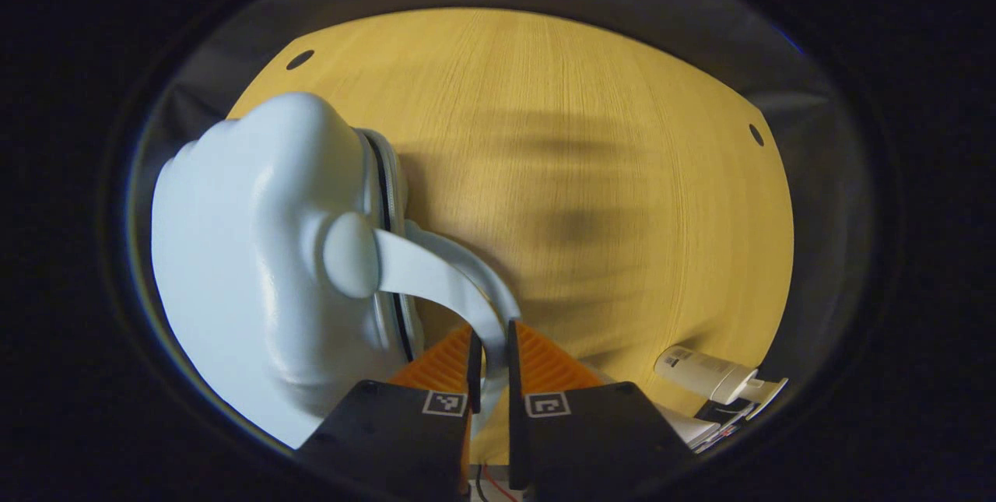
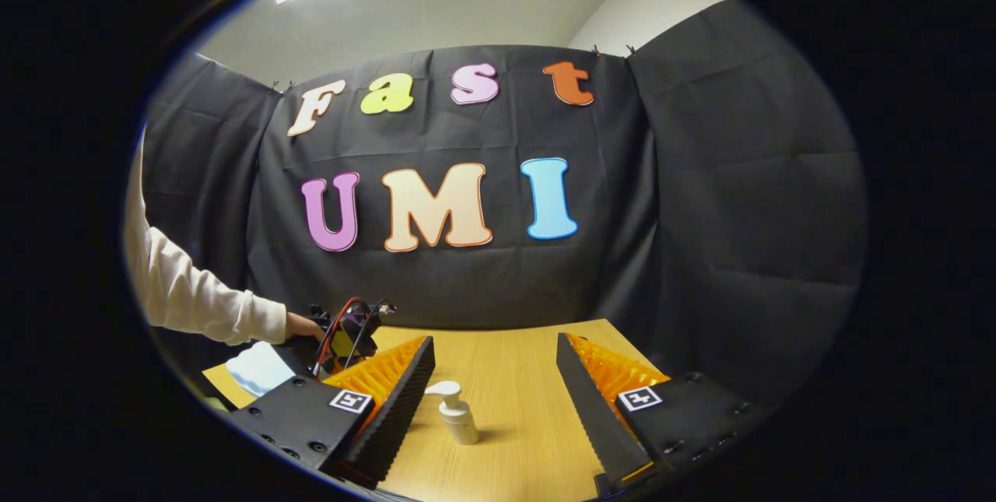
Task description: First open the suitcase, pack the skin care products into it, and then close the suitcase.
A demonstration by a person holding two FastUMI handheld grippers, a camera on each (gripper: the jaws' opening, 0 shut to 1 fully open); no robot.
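The wooden table carries all items. The suitcase, pale blue and hard-shelled, stands ahead and to the left of the left gripper; its zip seam runs away from the fingers, so its long axis lies roughly fore-and-aft in the left gripper view. It appears closed. Its curved handle arcs from a round hub on the shell toward the fingers and passes between them. The fingers stand narrow, with both pads against the handle strap: judged a grip on the handle.

The pump bottle stands upright on the table, ahead of the right gripper and between its fingers but beyond the tips, nearer the left finger. Its vertical axis is its long axis; the nozzle points left. The right fingers are spread wide, holding nothing.

Judgement: opening is the step in hand; the left gripper is the nearer to the suitcase, the right to the bottle.
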